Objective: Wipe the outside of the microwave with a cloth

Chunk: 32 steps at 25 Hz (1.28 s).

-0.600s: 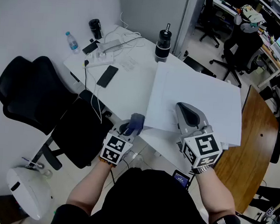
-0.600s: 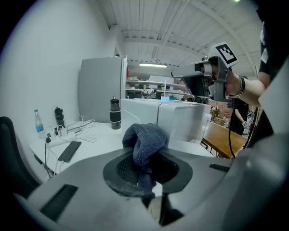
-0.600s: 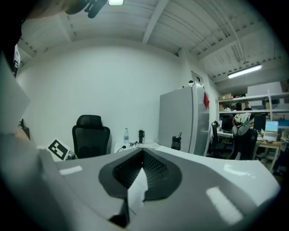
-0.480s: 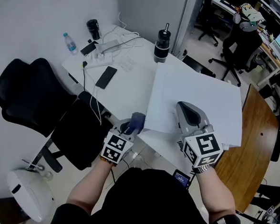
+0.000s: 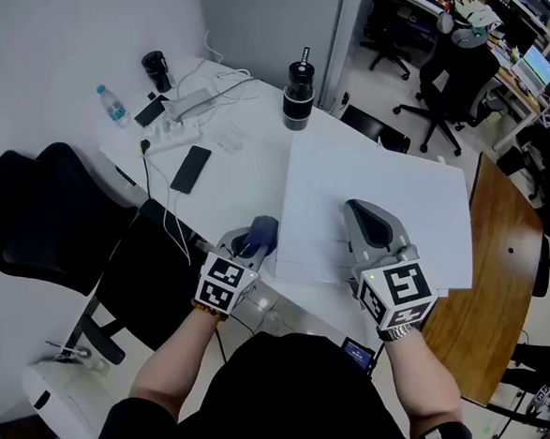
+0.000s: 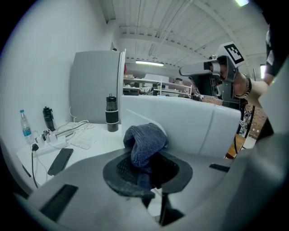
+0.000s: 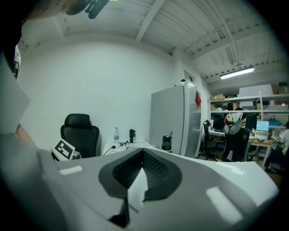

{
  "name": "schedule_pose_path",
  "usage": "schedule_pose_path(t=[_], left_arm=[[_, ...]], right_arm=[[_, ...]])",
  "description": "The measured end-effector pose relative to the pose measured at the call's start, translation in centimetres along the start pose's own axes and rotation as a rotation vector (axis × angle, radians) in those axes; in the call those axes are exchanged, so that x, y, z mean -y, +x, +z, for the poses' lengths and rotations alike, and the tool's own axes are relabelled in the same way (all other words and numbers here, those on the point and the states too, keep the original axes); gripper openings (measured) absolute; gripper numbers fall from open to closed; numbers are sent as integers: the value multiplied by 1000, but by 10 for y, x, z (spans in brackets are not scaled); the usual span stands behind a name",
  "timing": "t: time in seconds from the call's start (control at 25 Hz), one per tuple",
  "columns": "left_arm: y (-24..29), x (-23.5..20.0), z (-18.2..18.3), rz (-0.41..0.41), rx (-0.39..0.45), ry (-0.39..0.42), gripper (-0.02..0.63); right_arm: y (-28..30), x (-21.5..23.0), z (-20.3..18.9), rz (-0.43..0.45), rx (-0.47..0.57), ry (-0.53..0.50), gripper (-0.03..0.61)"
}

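Note:
The white microwave (image 5: 390,189) is seen from above; its flat top fills the middle of the head view. My left gripper (image 5: 253,242) is shut on a blue-grey cloth (image 5: 261,230) and holds it at the microwave's near left corner. In the left gripper view the cloth (image 6: 144,142) bunches up between the jaws, in front of the microwave's white side (image 6: 180,124). My right gripper (image 5: 364,218) is shut and holds nothing. It is over the near part of the microwave's top, and in the right gripper view (image 7: 139,173) its jaws meet.
A white desk (image 5: 245,179) behind the microwave holds a black tumbler (image 5: 298,93), a phone (image 5: 191,169), a power strip with cables (image 5: 173,127) and a water bottle (image 5: 111,104). Black office chairs (image 5: 40,216) stand at the left and a wooden table (image 5: 496,276) at the right.
The head view has shifted a little, so the desk items sit further left. Both grippers keep nearly the same places, and the cloth stays in the left one.

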<state>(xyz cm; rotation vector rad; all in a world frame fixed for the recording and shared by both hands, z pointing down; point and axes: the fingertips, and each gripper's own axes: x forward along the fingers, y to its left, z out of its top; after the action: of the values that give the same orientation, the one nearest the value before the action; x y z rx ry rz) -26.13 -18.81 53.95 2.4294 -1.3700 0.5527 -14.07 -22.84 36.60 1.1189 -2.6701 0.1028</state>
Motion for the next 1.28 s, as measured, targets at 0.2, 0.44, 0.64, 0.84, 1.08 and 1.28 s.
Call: schedule_pose_path(t=[0.2, 0.44, 0.64, 0.84, 1.08, 1.28], left_arm=[[19, -14, 7, -14, -4, 5, 55], [40, -32, 15, -25, -8, -3, 55], [58, -46, 22, -30, -12, -3, 55], [76, -61, 27, -30, -19, -17, 55], [93, -74, 32, -33, -34, -34, 55], [103, -83, 36, -37, -36, -33, 55]], right_arm=[[6, 11, -4, -29, -11, 11, 2], [12, 23, -7, -60, -22, 22, 2], [14, 36, -9, -87, -29, 29, 2], [17, 42, -13, -104, -43, 33, 2], [16, 52, -16, -132, -51, 40, 2], [16, 55, -19, -145, -61, 42, 2]])
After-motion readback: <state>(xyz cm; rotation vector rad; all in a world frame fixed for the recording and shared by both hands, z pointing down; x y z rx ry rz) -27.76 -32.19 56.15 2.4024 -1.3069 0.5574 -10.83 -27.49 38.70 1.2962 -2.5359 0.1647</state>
